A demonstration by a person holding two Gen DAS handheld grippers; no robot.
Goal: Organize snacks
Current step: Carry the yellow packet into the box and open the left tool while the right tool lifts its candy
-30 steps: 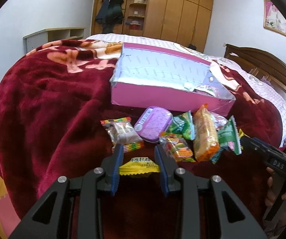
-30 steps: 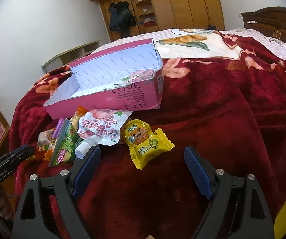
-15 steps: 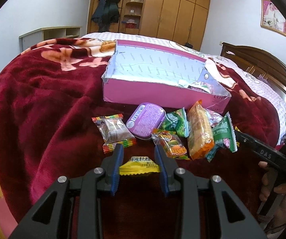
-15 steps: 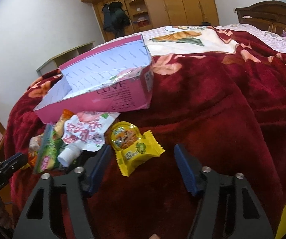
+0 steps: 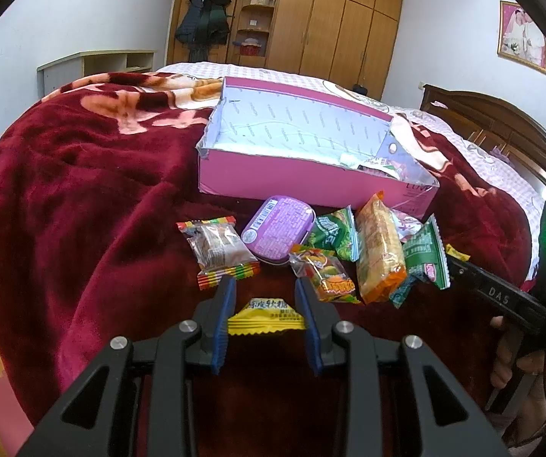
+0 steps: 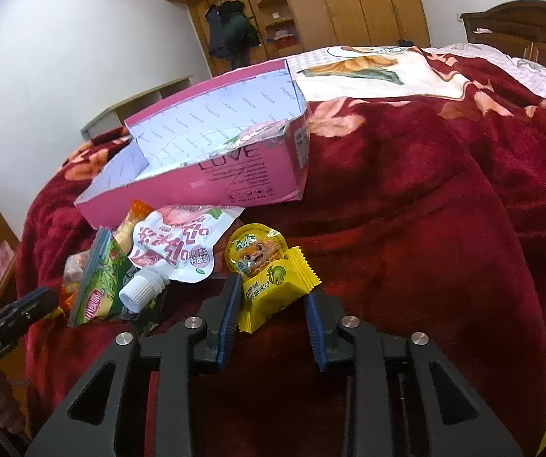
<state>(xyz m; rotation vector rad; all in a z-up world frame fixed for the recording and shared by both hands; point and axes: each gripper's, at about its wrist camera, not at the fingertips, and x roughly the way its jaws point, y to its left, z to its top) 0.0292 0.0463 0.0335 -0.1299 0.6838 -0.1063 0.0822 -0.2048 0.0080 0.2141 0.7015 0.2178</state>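
Plush red blanket [image 5: 82,190], glossy plastic snack wrappers [image 5: 379,255] — matt pink cardboard box [image 5: 273,179]

Bed covered by dark red floral blanket [image 5: 82,198]. Wooden wardrobe [image 5: 333,26] against the wall beyond the bed's far end, dark coats [image 5: 204,23] hanging at its left. Low open shelf unit [image 5: 94,64] left of wardrobe. Framed picture [image 5: 524,36] on wall right of wardrobe, carved wooden headboard [image 5: 501,129] below it.
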